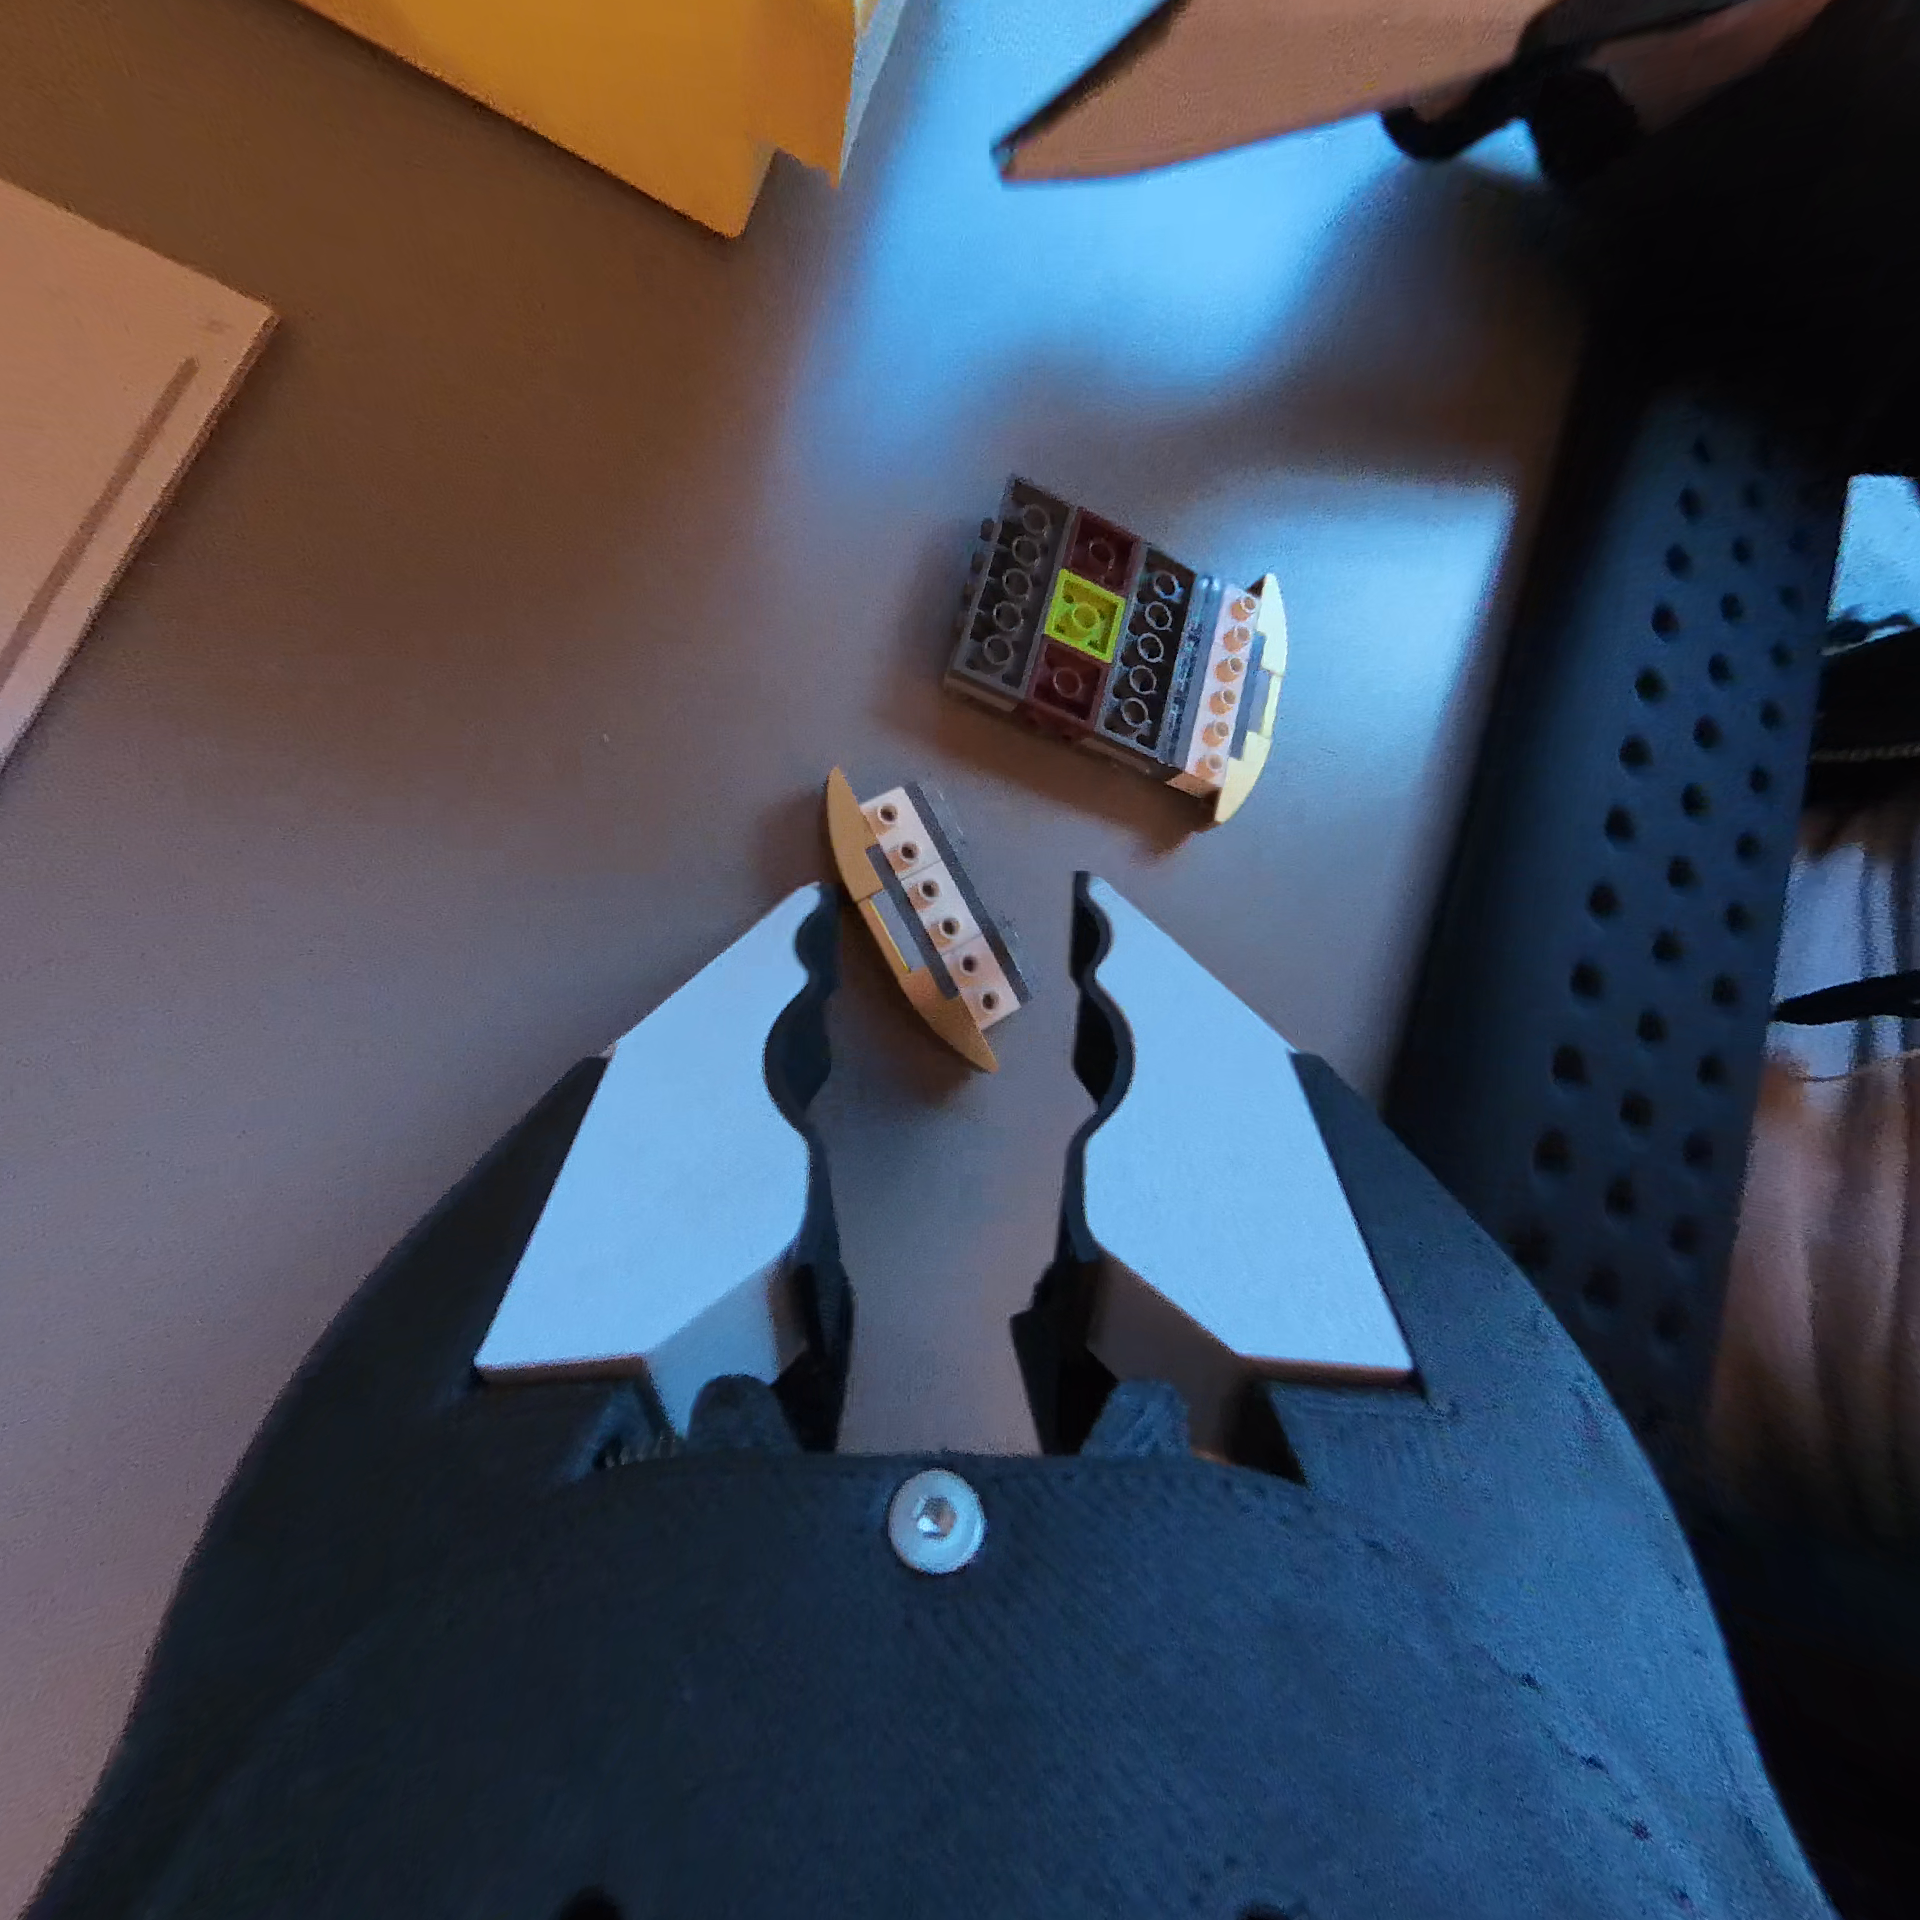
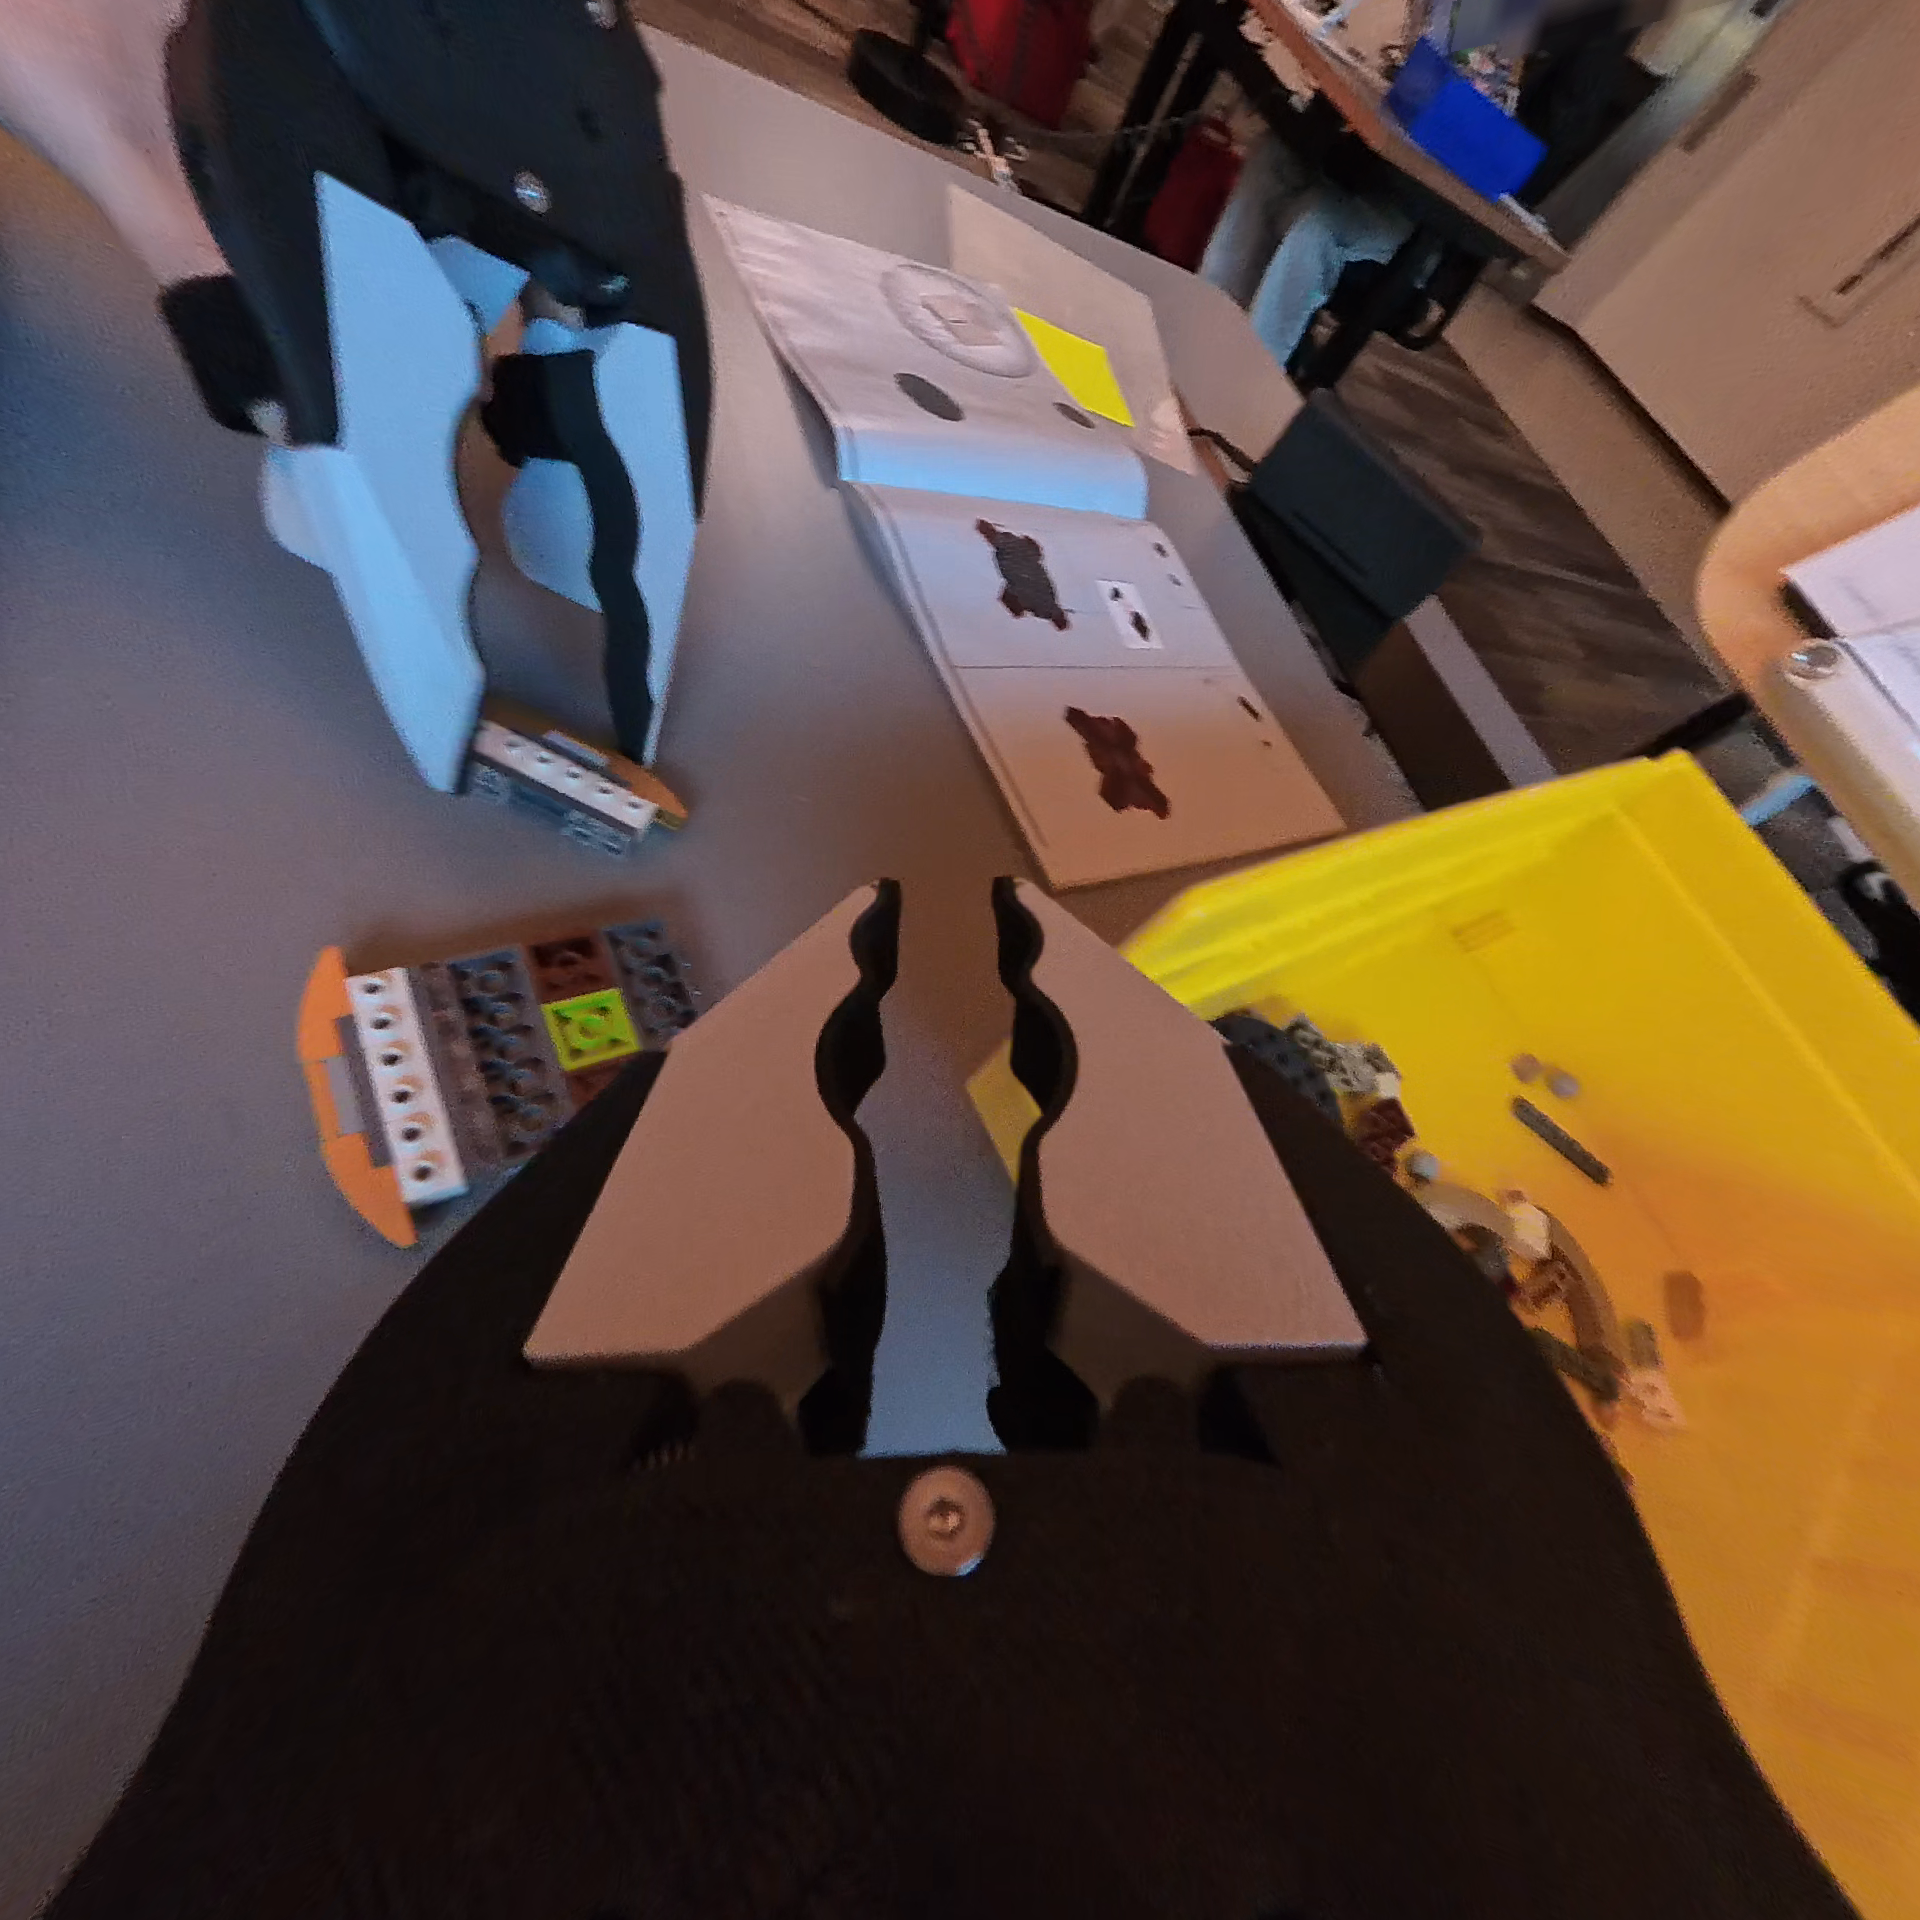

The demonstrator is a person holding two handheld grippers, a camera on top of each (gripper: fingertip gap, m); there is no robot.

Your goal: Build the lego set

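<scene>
Small lego piece (image 1: pixel 925 920) between wide-parted left tool (image 1: pixel 951 894) fingers.

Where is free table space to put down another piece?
The table is bare left of the small lego strip and the larger lego block. It is crowded between those two, where the left gripper works, and toward the booklet and yellow bin.

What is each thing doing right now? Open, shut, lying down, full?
left gripper: open, fingers either side of the small piece, not clamped.
right gripper: open, holding nothing.
small lego piece: lying on the table, apart from the big one.
big lego assembly: lying flat, underside tubes showing.
instruction book: lying open.
yellow bin: open, loose pieces inside.
</scene>
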